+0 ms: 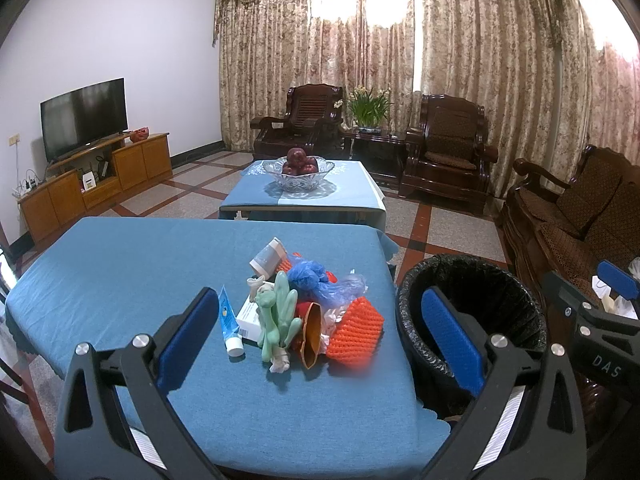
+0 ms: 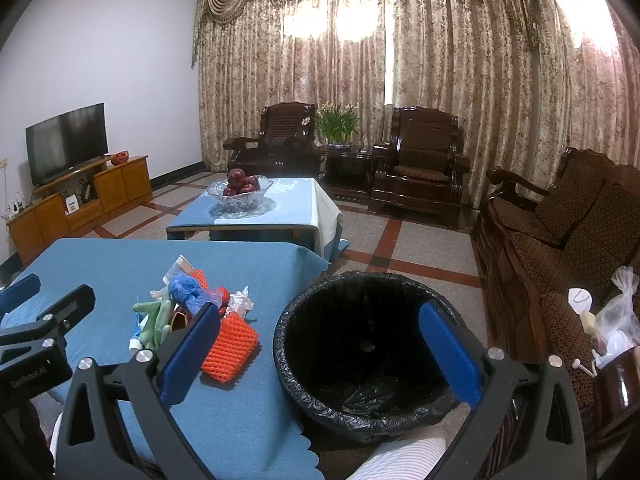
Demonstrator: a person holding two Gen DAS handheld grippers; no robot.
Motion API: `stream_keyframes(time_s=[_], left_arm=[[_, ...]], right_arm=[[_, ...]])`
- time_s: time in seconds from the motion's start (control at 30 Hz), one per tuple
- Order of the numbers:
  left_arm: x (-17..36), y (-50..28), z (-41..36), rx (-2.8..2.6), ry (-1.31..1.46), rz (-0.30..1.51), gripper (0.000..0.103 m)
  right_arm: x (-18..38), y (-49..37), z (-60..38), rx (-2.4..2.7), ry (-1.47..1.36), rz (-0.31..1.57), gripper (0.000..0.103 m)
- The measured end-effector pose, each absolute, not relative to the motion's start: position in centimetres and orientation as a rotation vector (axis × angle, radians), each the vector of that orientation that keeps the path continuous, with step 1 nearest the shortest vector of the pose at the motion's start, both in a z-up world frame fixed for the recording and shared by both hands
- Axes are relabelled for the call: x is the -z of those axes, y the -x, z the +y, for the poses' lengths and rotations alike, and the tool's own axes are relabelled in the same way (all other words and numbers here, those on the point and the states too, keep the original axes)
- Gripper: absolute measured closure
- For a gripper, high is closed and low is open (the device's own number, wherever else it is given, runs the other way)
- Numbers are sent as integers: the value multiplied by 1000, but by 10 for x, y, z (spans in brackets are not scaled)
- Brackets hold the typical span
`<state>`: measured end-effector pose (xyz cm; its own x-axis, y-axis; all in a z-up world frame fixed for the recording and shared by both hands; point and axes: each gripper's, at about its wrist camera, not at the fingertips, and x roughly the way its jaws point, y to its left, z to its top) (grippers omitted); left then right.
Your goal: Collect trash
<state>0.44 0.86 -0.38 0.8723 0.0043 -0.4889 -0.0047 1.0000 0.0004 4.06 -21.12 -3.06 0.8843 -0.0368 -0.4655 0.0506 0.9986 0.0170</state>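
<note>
Jumbled multicoloured trash pile [image 1: 304, 304]

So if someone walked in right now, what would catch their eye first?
Probably the heap of trash in the middle of the blue table, with its orange foam netting and green rubber gloves. Next, the black-lined trash bin standing just off the table's right edge. Both the left gripper and right gripper hang open and hold nothing.

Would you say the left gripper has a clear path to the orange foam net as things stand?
Probably yes: the left gripper is open, and the orange foam net lies exposed at the pile's near right edge.
</note>
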Motion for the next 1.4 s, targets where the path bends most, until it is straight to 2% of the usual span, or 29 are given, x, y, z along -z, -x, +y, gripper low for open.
stream_keyframes(time_s=[1.17, 1.4], left_arm=[[18, -15, 22, -18, 13, 518, 5], [38, -32, 58, -112, 1, 486, 5]], right_arm=[[39, -49, -206, 36, -24, 497, 6], [48, -67, -200, -20, -19, 514, 6]])
